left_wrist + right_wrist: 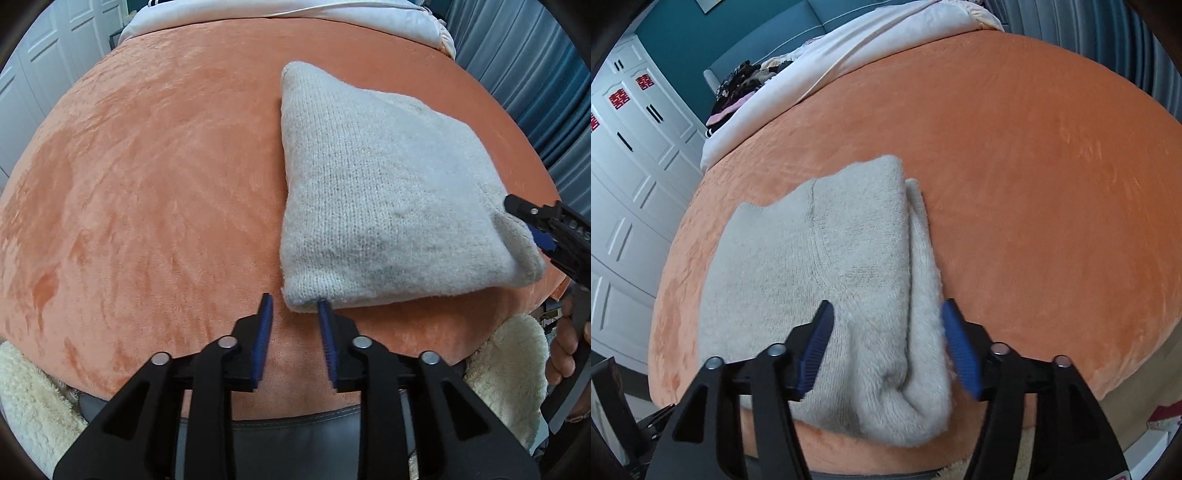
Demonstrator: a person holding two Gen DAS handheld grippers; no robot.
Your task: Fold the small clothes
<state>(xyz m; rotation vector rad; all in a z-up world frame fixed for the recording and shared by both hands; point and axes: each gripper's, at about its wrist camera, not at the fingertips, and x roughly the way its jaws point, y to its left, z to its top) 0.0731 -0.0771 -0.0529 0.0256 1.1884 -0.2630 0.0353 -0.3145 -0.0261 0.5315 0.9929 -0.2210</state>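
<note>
Cream knit sweater [384, 192], folded into thick rectangle, flat on orange blanket [147, 192]

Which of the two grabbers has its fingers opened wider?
The right gripper: its jaws spread wide around the folded grey sweater. The left gripper is open less, at the sweater's near corner.

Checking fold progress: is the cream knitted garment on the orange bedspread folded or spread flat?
Folded. The cream knitted garment lies as a compact thick bundle with doubled layers at its near edge.
</note>
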